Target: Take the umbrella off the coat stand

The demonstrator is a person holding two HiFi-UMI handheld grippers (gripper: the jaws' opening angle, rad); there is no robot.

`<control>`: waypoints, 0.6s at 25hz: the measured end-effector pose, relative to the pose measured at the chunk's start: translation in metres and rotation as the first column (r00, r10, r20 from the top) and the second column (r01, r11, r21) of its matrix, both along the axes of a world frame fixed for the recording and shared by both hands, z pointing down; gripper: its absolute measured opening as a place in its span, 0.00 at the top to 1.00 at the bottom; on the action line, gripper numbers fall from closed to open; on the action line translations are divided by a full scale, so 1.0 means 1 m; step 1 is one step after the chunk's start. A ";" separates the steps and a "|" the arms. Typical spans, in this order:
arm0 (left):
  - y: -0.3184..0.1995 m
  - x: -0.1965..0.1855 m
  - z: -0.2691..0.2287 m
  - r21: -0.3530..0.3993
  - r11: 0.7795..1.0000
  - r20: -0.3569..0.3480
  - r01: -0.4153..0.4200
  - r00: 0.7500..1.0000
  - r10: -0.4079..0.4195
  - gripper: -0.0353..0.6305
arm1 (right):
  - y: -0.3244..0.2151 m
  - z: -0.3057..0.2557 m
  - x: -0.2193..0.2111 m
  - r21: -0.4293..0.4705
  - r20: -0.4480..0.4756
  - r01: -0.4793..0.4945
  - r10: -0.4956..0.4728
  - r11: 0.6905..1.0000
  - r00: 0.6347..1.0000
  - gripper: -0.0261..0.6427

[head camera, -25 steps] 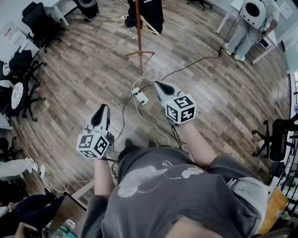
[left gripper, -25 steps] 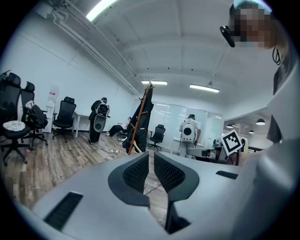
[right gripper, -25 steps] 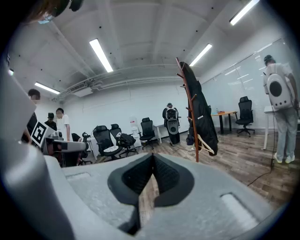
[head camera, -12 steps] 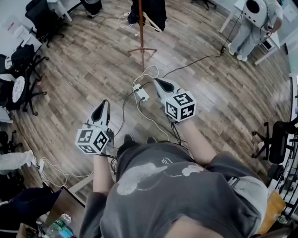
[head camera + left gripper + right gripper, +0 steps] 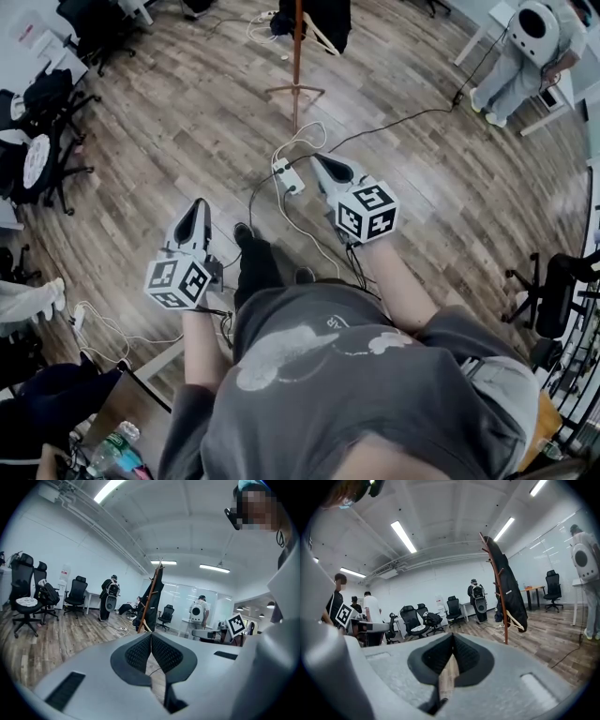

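Note:
The wooden coat stand (image 5: pixel 296 56) rises from the plank floor at the top middle of the head view, a few steps ahead of me. A long dark umbrella (image 5: pixel 512 597) hangs down its side, with a pale curved handle (image 5: pixel 517 621) low down; in the left gripper view the umbrella (image 5: pixel 155 599) appears straight ahead. My left gripper (image 5: pixel 194 210) is held low on the left, jaws shut and empty. My right gripper (image 5: pixel 322 165) reaches further forward toward the stand, far short of it, jaws shut and empty too.
A white power strip (image 5: pixel 289 178) and loose cables lie on the floor between me and the stand. Office chairs (image 5: pixel 52 159) line the left side. A person in white (image 5: pixel 523 52) stands at the back right. Another chair (image 5: pixel 558 291) is on the right.
My dark-trousered leg has stepped forward between the grippers. The left gripper has slid a little down and left in the view. The stand sits slightly nearer and more to the right.

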State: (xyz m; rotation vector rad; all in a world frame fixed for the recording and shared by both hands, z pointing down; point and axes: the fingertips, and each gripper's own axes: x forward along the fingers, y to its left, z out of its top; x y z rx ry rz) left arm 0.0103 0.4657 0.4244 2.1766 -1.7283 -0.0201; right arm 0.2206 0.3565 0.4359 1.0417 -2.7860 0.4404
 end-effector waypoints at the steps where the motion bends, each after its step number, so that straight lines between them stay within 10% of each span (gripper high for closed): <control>1: -0.005 -0.006 0.003 -0.005 1.000 -0.005 0.003 1.000 -0.003 0.93 | -0.005 0.002 -0.003 -0.002 -0.006 -0.003 0.003 1.000 1.000 0.97; 15: -0.171 -0.128 0.026 -0.034 0.994 -0.047 -0.105 0.994 0.103 0.93 | -0.150 0.024 -0.104 -0.041 -0.066 -0.128 0.125 0.991 0.990 0.97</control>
